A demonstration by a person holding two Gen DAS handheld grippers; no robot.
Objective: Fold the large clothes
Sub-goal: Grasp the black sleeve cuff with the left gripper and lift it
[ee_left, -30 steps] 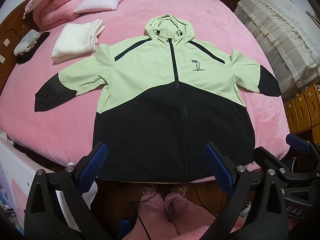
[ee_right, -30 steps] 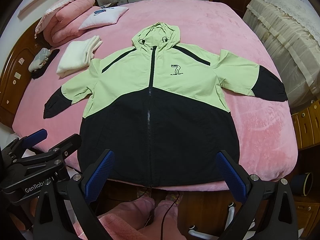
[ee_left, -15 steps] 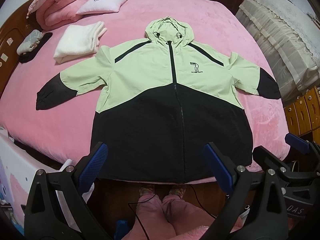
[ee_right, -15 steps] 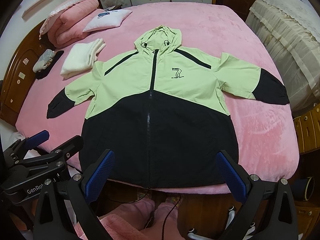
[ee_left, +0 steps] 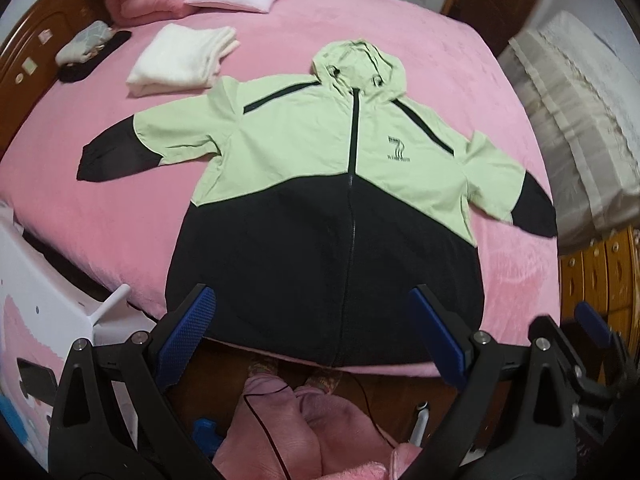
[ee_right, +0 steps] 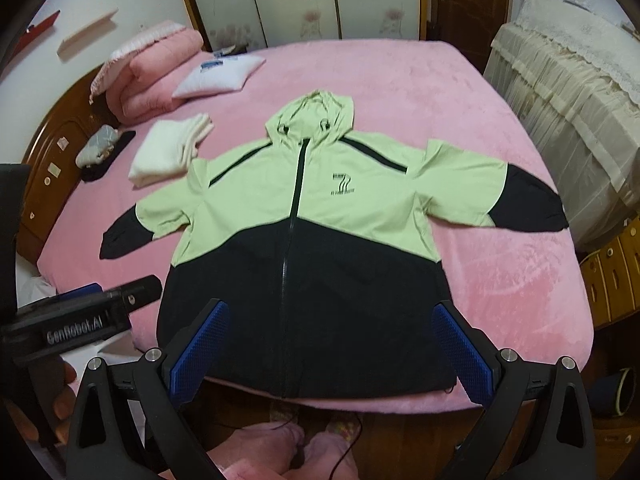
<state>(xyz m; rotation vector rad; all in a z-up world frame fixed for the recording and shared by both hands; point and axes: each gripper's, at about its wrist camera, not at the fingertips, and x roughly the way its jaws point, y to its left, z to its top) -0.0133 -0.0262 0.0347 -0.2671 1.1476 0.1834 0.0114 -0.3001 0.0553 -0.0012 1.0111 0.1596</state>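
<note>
A hooded jacket [ee_left: 320, 168] [ee_right: 304, 216], pale green above and black below, lies flat and zipped on the pink bed [ee_left: 100, 216] [ee_right: 512, 280], sleeves spread to both sides, hem at the near edge. My left gripper [ee_left: 312, 336] hangs open above the hem, blue pads wide apart, nothing between them. My right gripper [ee_right: 328, 344] is also open over the hem and holds nothing. The left gripper's body shows at the left edge of the right wrist view, held by a hand.
A folded white towel [ee_left: 180, 60] [ee_right: 168, 152], a white pillow [ee_right: 218, 74], a rolled pink quilt [ee_right: 156, 68] and small dark items [ee_left: 88, 48] lie near the wooden headboard. A draped cabinet [ee_right: 560, 92] stands right. The person's pink slippers [ee_left: 304, 432] are below the bed edge.
Both grippers have risen and tilted; the left view has swung so the jacket sits further right, and the right view now takes in the far wall panels. The jacket has not moved.
</note>
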